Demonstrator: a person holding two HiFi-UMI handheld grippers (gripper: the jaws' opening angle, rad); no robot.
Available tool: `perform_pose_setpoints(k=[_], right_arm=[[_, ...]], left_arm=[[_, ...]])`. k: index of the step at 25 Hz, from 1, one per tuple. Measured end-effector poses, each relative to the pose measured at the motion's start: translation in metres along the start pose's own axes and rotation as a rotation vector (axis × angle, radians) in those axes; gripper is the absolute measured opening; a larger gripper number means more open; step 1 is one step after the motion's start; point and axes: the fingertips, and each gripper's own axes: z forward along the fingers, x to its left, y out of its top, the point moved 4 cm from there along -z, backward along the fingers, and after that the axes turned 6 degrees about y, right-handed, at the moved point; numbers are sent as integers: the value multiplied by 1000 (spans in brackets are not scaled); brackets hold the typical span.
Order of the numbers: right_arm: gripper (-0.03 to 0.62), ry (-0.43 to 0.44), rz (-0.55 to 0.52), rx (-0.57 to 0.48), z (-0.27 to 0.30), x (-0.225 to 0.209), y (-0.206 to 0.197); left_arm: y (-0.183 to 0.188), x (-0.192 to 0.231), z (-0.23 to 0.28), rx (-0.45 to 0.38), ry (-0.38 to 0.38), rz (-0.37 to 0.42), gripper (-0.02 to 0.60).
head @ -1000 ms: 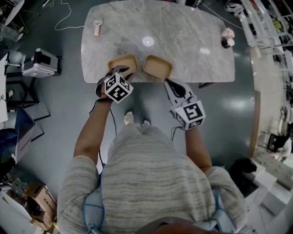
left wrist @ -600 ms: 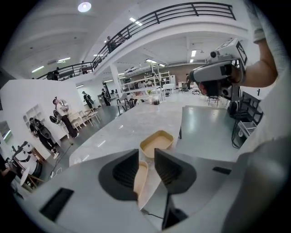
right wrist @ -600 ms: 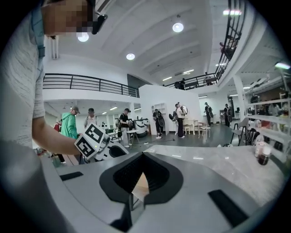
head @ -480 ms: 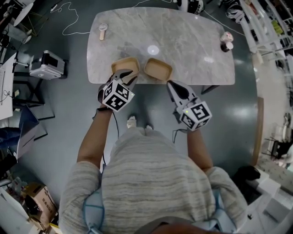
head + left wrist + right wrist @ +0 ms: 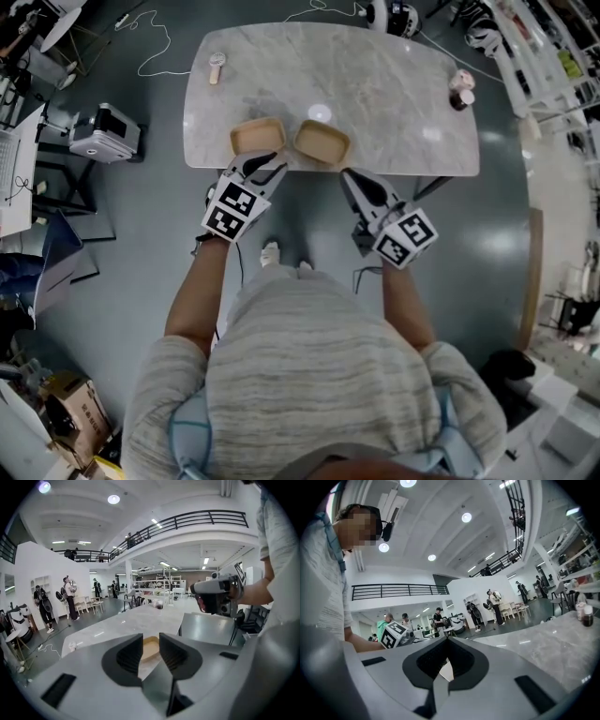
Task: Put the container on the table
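We see the left gripper (image 5: 151,644) with its jaws narrowly apart and empty, framing the left tan container (image 5: 150,649), which rests at the near edge of the marble table (image 5: 375,84). The right gripper (image 5: 446,641) has its jaws closed together on nothing, near the right tan container (image 5: 322,142), which sits just beside the first.

**Surface clearance**
The left container (image 5: 257,136) and right container (image 5: 322,142) occupy the near edge of the surface (image 5: 375,94), just beside each other. The middle and far area is open; a small handled item (image 5: 217,66) and cups (image 5: 460,87) stand at the far corners.
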Motion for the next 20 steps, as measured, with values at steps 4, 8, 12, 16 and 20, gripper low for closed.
perform_pose_setpoints(k=[4,8,12,16,20], right_arm=[[2,18,-21,11,-7,10,-3],[2,29,-28,6,-19,12,-2],[2,41,-38,5,-25,15,-1],[2,56,-27,-8,-27,19,0],[2,60,-40,-5,-28,21,2]], left_arm=[[6,-15,-12,-48,15,13,107],[11,-30,-18,-67,20,-13,106],[15,-37,-25,-88,31,-43,59],[19,-40,-34,-125,39,-81,3],[25,-44,-41,-157,33,-109,3]])
